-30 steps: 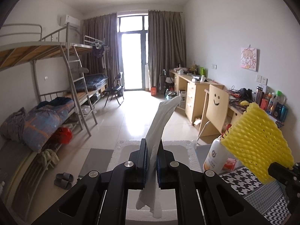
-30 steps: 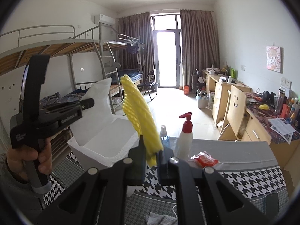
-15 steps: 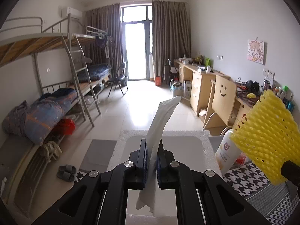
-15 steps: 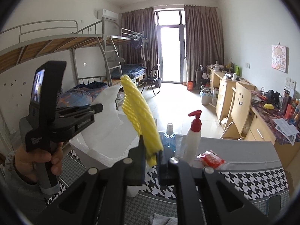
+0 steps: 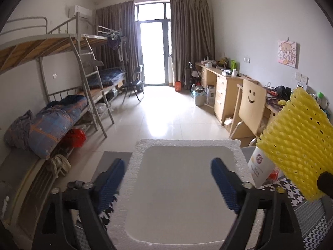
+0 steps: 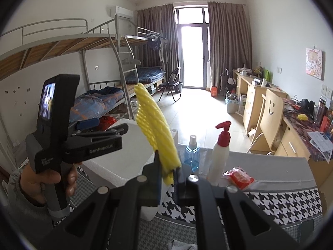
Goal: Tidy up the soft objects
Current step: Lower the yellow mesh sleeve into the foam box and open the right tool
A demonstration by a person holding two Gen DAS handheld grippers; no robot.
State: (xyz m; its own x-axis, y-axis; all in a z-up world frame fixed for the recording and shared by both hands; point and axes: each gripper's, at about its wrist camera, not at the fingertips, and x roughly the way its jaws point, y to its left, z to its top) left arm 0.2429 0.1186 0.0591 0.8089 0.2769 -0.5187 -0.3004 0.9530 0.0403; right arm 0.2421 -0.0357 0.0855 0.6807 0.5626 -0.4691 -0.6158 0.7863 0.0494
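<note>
Soft packing material is what I am sorting, and the white foam sheet my left gripper [image 5: 168, 182] pinched upright a second ago is gone from between its blue pads [image 5: 109, 184]: the jaws have just been opening and now stand wide with nothing between them, poised over the white styrofoam box [image 5: 187, 143]. I cannot see the sheet in either view, so I judge it has dropped into the box below my line of sight, which would make one soft item stowed. In the right wrist view my left hand [image 6: 44, 180] grips the handle of that tool just above the box's near wall. Moving right, my right gripper [image 6: 167, 169] is clamped on the lower edge of the yellow foam net sleeve [image 6: 156, 129], which stands up from the jaws, just beside the box and not yet over it; I take it as the next piece to go in. The box sits on a table covered in black-and-white houndstooth cloth [image 6: 281, 203], with a blue spray bottle [image 6: 191, 155], a white pump bottle with a red top [image 6: 221, 152] and a small red packet [image 6: 238, 177] behind my fingers. Beyond lie metal bunk beds [image 5: 68, 77] on the left, a bright curtained balcony door [image 5: 153, 52] at the far end, and wooden desks with a smiley-face chair [image 5: 250, 106] on the right.
</note>
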